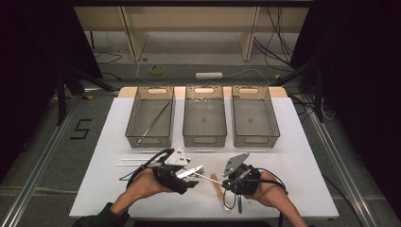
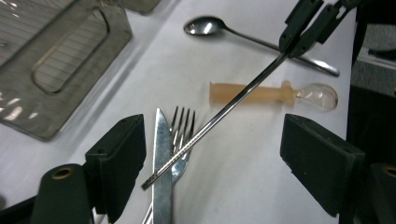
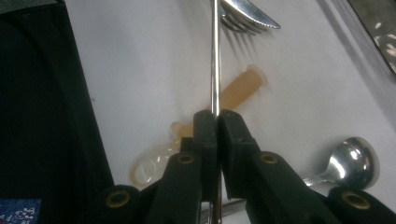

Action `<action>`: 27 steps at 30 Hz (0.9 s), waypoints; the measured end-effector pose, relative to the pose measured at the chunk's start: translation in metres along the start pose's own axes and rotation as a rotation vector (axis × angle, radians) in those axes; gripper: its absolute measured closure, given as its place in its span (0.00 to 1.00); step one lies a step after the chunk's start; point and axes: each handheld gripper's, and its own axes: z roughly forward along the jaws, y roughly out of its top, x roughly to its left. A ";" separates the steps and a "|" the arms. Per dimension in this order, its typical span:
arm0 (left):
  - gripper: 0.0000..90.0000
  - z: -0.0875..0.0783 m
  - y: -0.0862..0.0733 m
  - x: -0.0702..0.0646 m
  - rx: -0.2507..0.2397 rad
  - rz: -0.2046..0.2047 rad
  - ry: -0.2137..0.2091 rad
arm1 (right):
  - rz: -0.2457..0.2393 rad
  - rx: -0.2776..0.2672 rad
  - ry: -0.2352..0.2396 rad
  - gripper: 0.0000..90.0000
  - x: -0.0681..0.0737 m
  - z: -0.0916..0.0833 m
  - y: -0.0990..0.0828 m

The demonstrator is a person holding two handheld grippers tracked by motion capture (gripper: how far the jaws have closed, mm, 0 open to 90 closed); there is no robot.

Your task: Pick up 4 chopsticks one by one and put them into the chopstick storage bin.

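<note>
Chopstick (image 2: 219,114), a thin metal one, is pinched at one end by the right claw (image 3: 215,116), whose jaws are clamped tight on it, and it hangs in the air over the near middle of the surface (image 1: 302,142), its free tip reaching between the jaws of the left claw (image 2: 212,154), which stand wide with nothing gripped. Looks like a hand-over, and the risk is plain: the rod is slim and slick, held by one end only, so if the left claw closes off-centre it could pivot or slip and drop onto the knife (image 2: 162,158) and fork (image 2: 183,126) lying crossed right beneath.

Count time: three wire baskets (image 1: 204,116) along the far side, the left one with one long rod already in it (another chopstick, I think, though the high view is too small to be sure). On the surface: one knife, one fork, one metal spoon (image 2: 205,25), one tan-handled spoon with a clear bowl (image 2: 261,92), and two pale sticks (image 1: 135,162) at the near left.
</note>
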 end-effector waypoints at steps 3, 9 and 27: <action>0.27 0.002 -0.001 -0.001 0.028 0.033 0.001 | -0.004 0.000 0.010 0.96 0.003 0.001 0.003; 0.38 0.005 0.000 -0.005 0.077 0.068 0.019 | -0.044 0.001 0.030 0.96 0.007 0.000 0.010; 0.72 0.008 0.003 -0.015 0.158 0.169 -0.019 | -0.094 -0.012 0.067 0.96 0.014 -0.003 0.015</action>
